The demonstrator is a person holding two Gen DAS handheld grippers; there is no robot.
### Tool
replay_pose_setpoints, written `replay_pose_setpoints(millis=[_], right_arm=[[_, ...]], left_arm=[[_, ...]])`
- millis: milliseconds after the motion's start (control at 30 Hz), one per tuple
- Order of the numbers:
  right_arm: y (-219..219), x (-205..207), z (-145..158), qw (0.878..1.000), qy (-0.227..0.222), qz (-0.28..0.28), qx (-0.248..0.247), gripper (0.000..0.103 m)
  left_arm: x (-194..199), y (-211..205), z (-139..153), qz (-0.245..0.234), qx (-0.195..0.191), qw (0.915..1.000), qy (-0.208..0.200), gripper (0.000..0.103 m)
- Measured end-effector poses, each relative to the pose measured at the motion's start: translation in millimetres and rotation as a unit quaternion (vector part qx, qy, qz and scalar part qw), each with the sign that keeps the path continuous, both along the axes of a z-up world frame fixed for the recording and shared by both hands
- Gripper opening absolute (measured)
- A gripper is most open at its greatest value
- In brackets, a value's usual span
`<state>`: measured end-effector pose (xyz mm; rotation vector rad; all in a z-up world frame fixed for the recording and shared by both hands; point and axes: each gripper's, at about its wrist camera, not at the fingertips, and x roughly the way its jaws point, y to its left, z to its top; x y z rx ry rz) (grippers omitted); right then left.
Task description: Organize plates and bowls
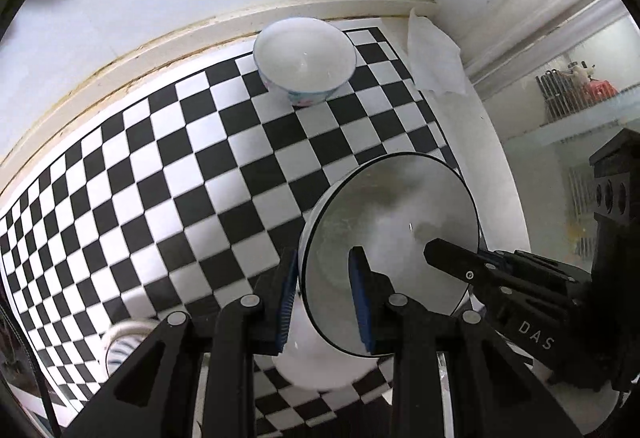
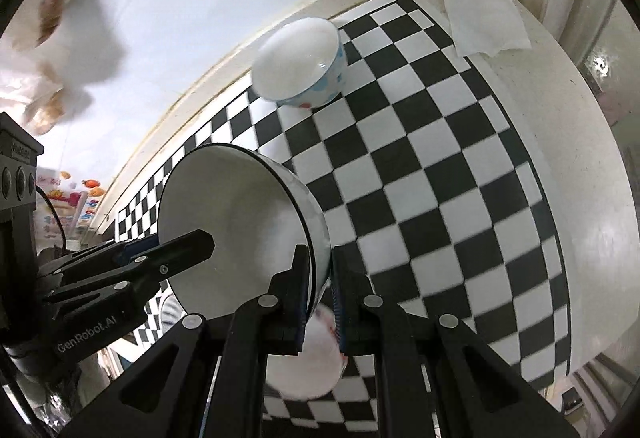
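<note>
You had both grippers, left (image 1: pixel 326 298) and right (image 2: pixel 322 294), clamped on opposite rims of the big bowl (image 1: pixel 392 238), held tilted above the checkered mat (image 1: pixel 180 177). Small bowl (image 1: pixel 305 59) sat alone at the far edge; another dish (image 2: pixel 304 366) lay underneath. Nothing stacked so far.

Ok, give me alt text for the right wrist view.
Both grippers, right and left, clamp opposite rim edges of a black-rimmed white bowl held above a checkered mat. A patterned bowl sits behind, a paper towel beyond.
</note>
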<state>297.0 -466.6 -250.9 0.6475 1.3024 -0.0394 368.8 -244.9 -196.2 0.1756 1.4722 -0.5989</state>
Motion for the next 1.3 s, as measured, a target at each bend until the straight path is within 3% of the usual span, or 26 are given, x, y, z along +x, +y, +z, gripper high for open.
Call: replay_pose_setpoints(millis=[200, 433, 900, 1167, 1300], right_arm=[[25.1, -38.0, 8.8, 1.000, 0.004, 0.010, 0.002, 0.012], [52.7, -71.5, -17.3, 0.999, 0.037, 0.022, 0.010, 0.012], [69.4, -83.0, -57.6, 0.996, 0.083, 0.033, 0.005, 0.013], [66.1, -78.9, -61.4, 0.994, 0.103, 0.028, 0.015, 0.016], [57.5, -81.1, -53.8, 0.994, 0.104, 0.022, 0.029, 0.016]], left_arm=[[-35.4, 25.7, -4.3, -0.003, 0.008, 0.9998, 0.015, 0.023], [-60.6, 44.4, -35.8, 0.001, 0.034, 0.9979, 0.054, 0.023], [-76.6, 36.6, -72.9, -0.027, 0.096, 0.9929, 0.064, 0.023], [-76.8, 40.3, -81.0, -0.029, 0.106, 0.9906, 0.082, 0.023], [-66.9, 48.9, -70.1, -0.020, 0.102, 0.9909, 0.086, 0.023]])
